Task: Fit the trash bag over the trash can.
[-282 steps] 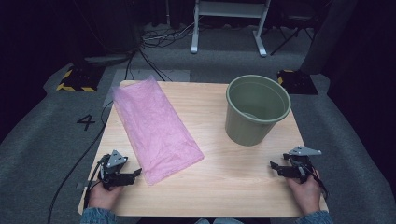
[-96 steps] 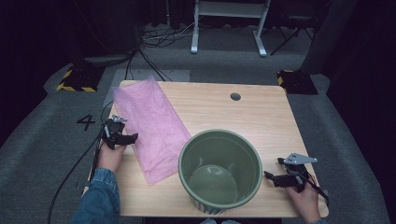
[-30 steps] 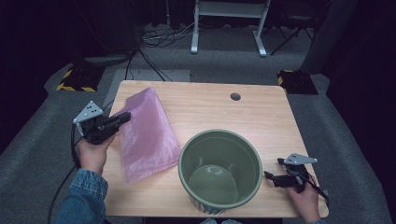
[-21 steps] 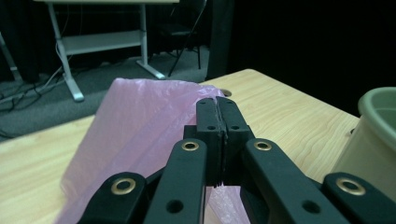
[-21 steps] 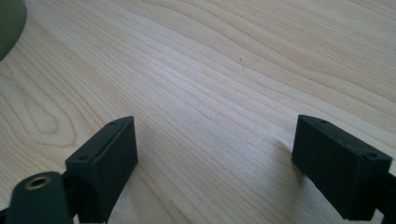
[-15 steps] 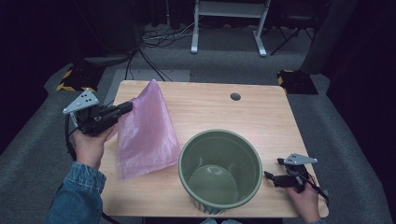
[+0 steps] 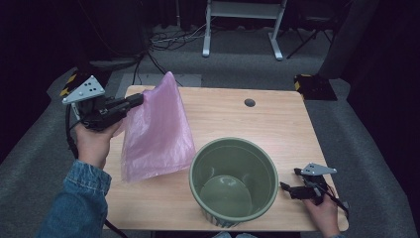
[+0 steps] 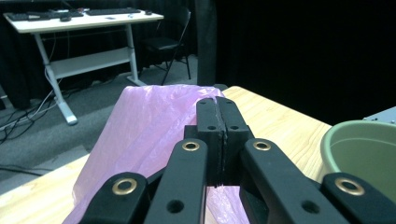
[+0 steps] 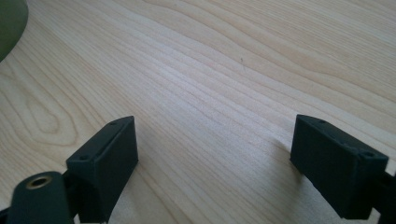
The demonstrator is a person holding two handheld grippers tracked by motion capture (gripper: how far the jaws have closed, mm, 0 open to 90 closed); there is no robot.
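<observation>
Your left hand-held gripper, upper left of the high view, has its jaws closed flat on the top edge of the pink plastic bag, which hangs from it with its lower edge on the table. The step in hand appears to be lifting the bag clear; next, you would likely carry it over the green bucket at lower centre and open its mouth. Your left forearm is raised, the gripper level. Your right hand-held gripper, lower right, rests on the table with jaws wide apart, holding nothing.
</observation>
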